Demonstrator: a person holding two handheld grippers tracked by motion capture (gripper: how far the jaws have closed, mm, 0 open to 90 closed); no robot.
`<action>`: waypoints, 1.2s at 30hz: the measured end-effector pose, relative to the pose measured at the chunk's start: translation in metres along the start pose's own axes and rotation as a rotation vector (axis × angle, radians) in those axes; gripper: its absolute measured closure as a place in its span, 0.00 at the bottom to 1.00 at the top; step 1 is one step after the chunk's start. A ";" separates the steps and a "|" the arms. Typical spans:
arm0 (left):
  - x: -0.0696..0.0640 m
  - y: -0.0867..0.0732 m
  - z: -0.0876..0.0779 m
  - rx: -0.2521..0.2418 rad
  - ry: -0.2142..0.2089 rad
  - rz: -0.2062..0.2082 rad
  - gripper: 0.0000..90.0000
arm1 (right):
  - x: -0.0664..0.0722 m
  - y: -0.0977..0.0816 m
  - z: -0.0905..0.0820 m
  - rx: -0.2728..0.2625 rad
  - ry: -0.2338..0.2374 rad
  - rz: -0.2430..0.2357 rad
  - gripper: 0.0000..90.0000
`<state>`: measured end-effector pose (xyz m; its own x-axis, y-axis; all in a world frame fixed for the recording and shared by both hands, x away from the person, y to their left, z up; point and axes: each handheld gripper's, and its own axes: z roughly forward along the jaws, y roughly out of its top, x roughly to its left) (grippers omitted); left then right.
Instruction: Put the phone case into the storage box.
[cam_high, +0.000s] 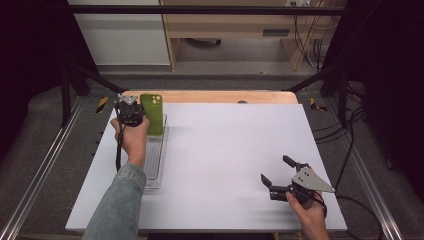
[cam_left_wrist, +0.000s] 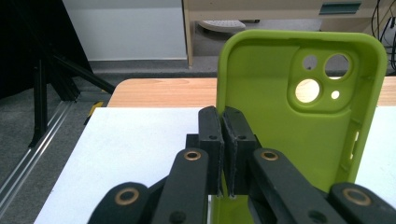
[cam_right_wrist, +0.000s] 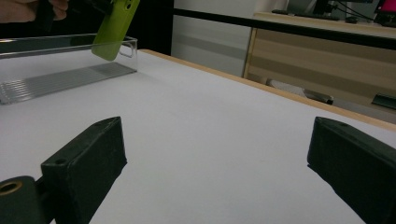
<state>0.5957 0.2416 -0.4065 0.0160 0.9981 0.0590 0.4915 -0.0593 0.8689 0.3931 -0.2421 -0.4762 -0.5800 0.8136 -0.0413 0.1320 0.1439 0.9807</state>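
Phone case (cam_high: 152, 113), lime green and empty, hangs upright over the far end of the clear tray (cam_high: 156, 167) near the table's (cam_high: 235, 150) far-left corner, its lower end inside the tray. Whether that end touches the tray floor is hard to make out. The tray lies lengthwise along the left edge, running from the near side toward the far side. The case's long axis stands nearly vertical, camera cutouts at the top, open inside toward the left hand-held gripper (cam_left_wrist: 223, 122), which pinches the case's side wall with its jaws pressed together on the thin rim. The case sits just right of that grip point, so any lowering goes straight down into the tray. The right hand-held gripper (cam_high: 280, 172) rests near the near-right corner, well apart, jaws spread and empty.
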 end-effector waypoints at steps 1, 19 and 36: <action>0.000 0.000 0.000 0.001 0.001 0.000 0.96 | 0.000 0.000 0.000 0.000 0.000 0.000 0.05; -0.001 -0.005 0.003 0.017 0.003 0.003 0.96 | 0.000 0.000 0.001 0.004 0.004 -0.001 0.05; -0.002 -0.010 0.006 0.020 0.003 -0.001 0.96 | 0.002 -0.001 0.001 0.008 0.010 -0.001 0.05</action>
<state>0.5958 0.2398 -0.4177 0.0132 0.9981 0.0601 0.5091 -0.0584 0.8587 0.3932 -0.2402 -0.4771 -0.5878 0.8080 -0.0407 0.1374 0.1493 0.9792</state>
